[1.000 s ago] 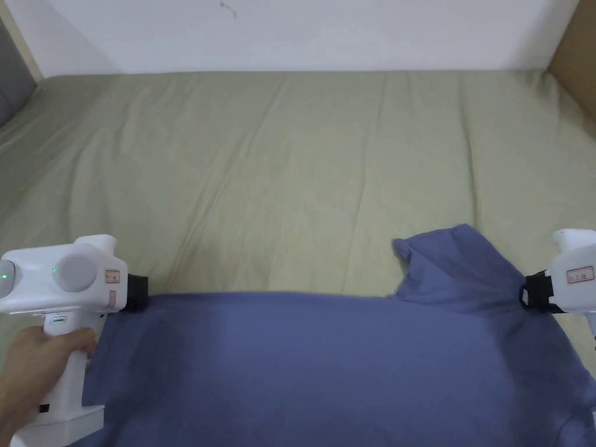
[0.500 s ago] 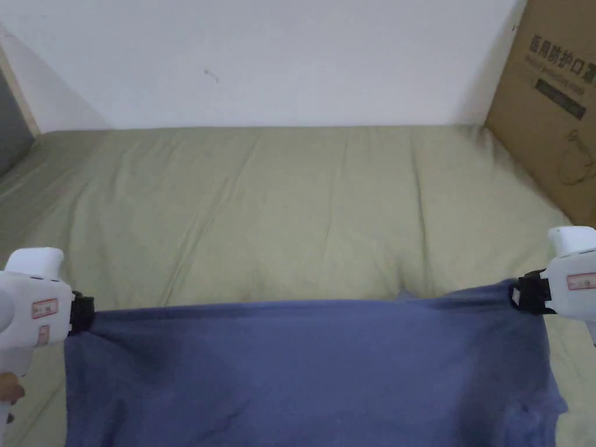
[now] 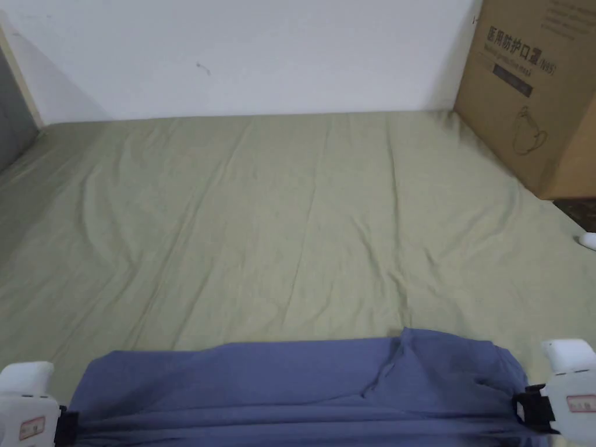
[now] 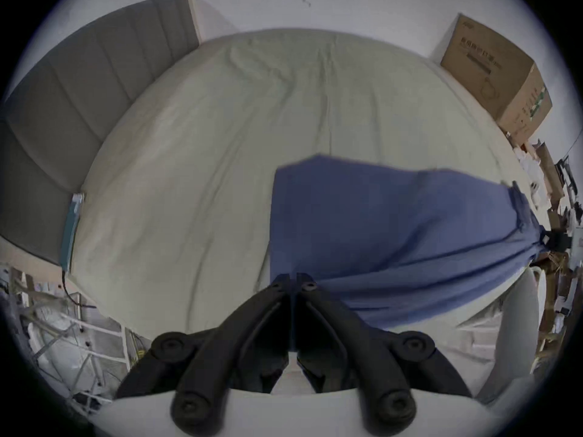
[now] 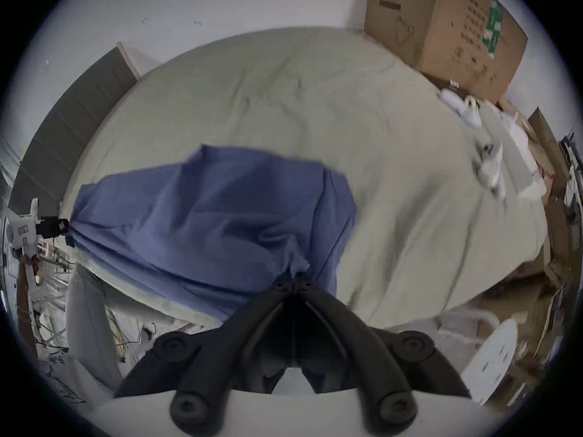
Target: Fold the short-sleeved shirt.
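A blue short-sleeved shirt (image 3: 302,378) lies stretched across the near edge of the green bed (image 3: 291,221); it is pulled taut between my two grippers. My left gripper (image 3: 68,428) is shut on the shirt's left corner, its jaws pressed together on the cloth (image 4: 362,239) in the left gripper view (image 4: 294,284). At the shirt's right corner, by a bunched sleeve (image 3: 454,361), my right gripper (image 3: 521,410) is shut on the fabric (image 5: 205,217), as the right gripper view (image 5: 295,278) shows. The shirt's lower part hangs out of sight over the bed's edge.
A large cardboard box (image 3: 535,93) stands at the bed's far right corner against the white wall. A grey padded headboard (image 4: 79,97) bounds the left side. A small white object (image 3: 588,240) lies at the right edge. Clutter (image 5: 555,223) crowds the floor right of the bed.
Both grippers have drawn the shirt back toward the bed's near edge, so less of it lies on the sheet. The head camera also tilted, bringing the box further into view.
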Motion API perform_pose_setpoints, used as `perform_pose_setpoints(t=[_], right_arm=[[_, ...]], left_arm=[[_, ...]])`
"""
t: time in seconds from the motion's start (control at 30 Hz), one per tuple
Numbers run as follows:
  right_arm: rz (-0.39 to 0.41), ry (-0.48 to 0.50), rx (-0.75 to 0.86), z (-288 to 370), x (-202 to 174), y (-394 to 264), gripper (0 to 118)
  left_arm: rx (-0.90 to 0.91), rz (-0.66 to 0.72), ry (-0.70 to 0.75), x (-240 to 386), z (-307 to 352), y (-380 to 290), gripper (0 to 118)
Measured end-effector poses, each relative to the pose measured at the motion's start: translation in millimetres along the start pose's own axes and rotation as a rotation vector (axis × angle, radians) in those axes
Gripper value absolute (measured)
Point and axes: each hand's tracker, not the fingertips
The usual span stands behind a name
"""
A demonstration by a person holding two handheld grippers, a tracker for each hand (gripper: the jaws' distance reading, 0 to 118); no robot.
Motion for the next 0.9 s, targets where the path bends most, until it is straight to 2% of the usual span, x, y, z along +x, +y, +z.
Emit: perform_pose_setpoints(t=[0.03, 0.07, 0.1, 0.13, 0.17, 0.2, 0.23, 0.37, 0.4, 0.43, 0.53, 0.57, 0.67, 0.73, 0.8, 0.83, 0.9], right_arm=[[-0.007, -0.012, -0.002, -4, 0, -6, 1], [-0.013, -0.031, 0.005, -7, -1, -10, 14], [-0.021, -0.053, 0.014, -9, -3, -12, 36], [-0.022, -0.098, 0.004, -9, -3, -11, 61], [-0.024, -0.119, 0.004, -8, -4, -10, 64], [-0.029, -0.117, 0.018, -2, -6, -9, 64], [-0.030, -0.107, 0.033, 5, -7, -8, 64], [-0.029, -0.068, 0.158, 33, -25, 6, 63], [-0.047, -0.040, 0.197, 40, -30, 10, 60], [-0.061, -0.016, 0.240, 45, -38, 14, 47], [-0.114, -0.040, 0.356, 44, -69, 17, 22], [-0.108, -0.040, 0.360, 37, -79, 17, 0], [-0.060, -0.002, 0.297, 9, -113, 13, 0], [-0.085, 0.107, 0.249, -3, -130, 9, 0], [-0.069, 0.139, 0.235, -14, -144, 6, 0], [-0.048, 0.171, 0.229, -18, -152, 5, 0], [0.030, 0.183, 0.170, -26, -167, 7, 0]], left_arm=[[0.001, 0.022, -0.009, -3, -2, -5, 3], [-0.001, 0.055, -0.036, -6, -3, -7, 9], [0.007, 0.088, -0.037, -8, -3, -8, 23], [0.009, 0.115, -0.019, -9, -1, -6, 49], [-0.008, 0.115, 0.010, -10, 0, -3, 75], [-0.001, 0.117, 0.018, -11, 5, -2, 94], [0.012, 0.122, 0.008, -13, 8, -1, 102], [0.076, 0.185, -0.098, -12, 35, 5, 99], [0.103, 0.189, -0.111, -10, 43, 6, 92], [0.124, 0.191, -0.133, -8, 50, 7, 67], [0.173, 0.202, -0.229, -2, 59, 3, 35], [0.179, 0.216, -0.250, 0, 55, 0, 0], [0.076, 0.282, -0.252, 1, 33, -14, 0], [0.108, 0.324, -0.255, -1, 28, -26, 0], [0.146, 0.415, -0.283, -11, 30, -31, 1], [0.161, 0.451, -0.322, -19, 31, -31, 19], [0.157, 0.543, -0.385, -31, 30, -33, 72]])
